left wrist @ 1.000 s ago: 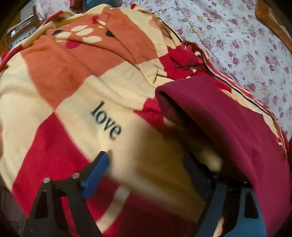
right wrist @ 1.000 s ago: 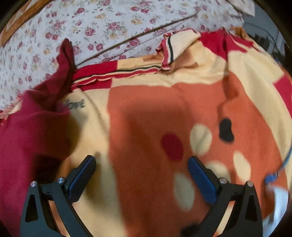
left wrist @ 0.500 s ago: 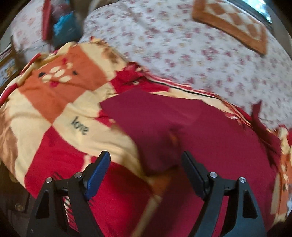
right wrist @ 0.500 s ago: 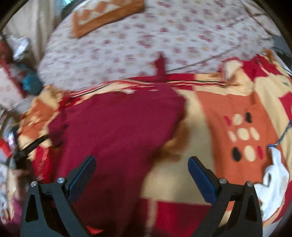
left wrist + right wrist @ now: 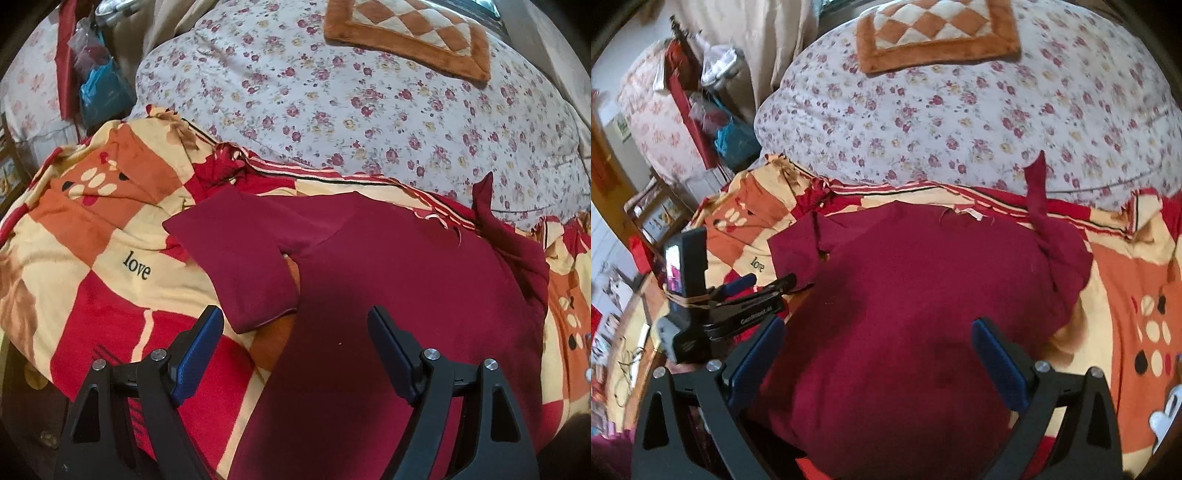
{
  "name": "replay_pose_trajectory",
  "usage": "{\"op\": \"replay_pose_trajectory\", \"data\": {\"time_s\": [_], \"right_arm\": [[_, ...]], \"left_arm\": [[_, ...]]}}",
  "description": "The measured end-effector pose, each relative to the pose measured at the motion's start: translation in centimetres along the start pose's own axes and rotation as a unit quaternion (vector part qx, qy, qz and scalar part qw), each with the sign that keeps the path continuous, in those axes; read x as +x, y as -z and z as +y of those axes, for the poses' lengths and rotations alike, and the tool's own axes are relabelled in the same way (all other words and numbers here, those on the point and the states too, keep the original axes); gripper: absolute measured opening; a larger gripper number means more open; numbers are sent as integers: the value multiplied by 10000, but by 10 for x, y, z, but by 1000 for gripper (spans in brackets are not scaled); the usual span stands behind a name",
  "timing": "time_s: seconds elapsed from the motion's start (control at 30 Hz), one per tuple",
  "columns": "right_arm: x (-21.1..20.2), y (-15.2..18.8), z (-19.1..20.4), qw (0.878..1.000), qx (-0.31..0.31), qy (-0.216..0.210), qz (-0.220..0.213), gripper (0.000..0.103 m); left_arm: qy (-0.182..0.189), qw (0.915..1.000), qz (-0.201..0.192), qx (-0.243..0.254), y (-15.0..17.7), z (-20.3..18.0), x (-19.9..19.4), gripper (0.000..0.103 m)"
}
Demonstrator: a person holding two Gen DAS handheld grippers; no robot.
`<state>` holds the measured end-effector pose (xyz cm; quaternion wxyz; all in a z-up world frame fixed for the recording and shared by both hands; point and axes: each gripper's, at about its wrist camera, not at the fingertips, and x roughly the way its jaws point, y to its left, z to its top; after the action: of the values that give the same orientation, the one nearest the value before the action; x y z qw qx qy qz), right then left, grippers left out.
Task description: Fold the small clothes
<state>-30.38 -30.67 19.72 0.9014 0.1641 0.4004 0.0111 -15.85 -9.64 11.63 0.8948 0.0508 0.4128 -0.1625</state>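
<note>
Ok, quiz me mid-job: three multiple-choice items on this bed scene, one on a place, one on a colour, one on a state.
1. Where does the shirt lie?
A. on the checked blanket
B. on the brown cushion
C. on the floor

2. What colour is the shirt?
A. white
B. dark red
C. blue

3. How is the left tool?
A. shut on a sleeve
B. open, holding nothing
C. out of view

Key:
1 A, the shirt is spread flat over the blanket's red, orange and cream squares.
2 B, it is dark red all over in both views.
3 B, its blue pads stand well apart above the cloth.
</note>
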Motion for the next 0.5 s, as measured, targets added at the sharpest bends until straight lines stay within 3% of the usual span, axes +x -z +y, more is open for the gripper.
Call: {"op": "replay_pose_trajectory", "data": {"time_s": [0.5], "right_arm": [[49, 4, 15, 9956, -288, 883, -71, 102]], "left_arm": [[33, 10000, 1, -39, 3, 2, 2, 61]]}}
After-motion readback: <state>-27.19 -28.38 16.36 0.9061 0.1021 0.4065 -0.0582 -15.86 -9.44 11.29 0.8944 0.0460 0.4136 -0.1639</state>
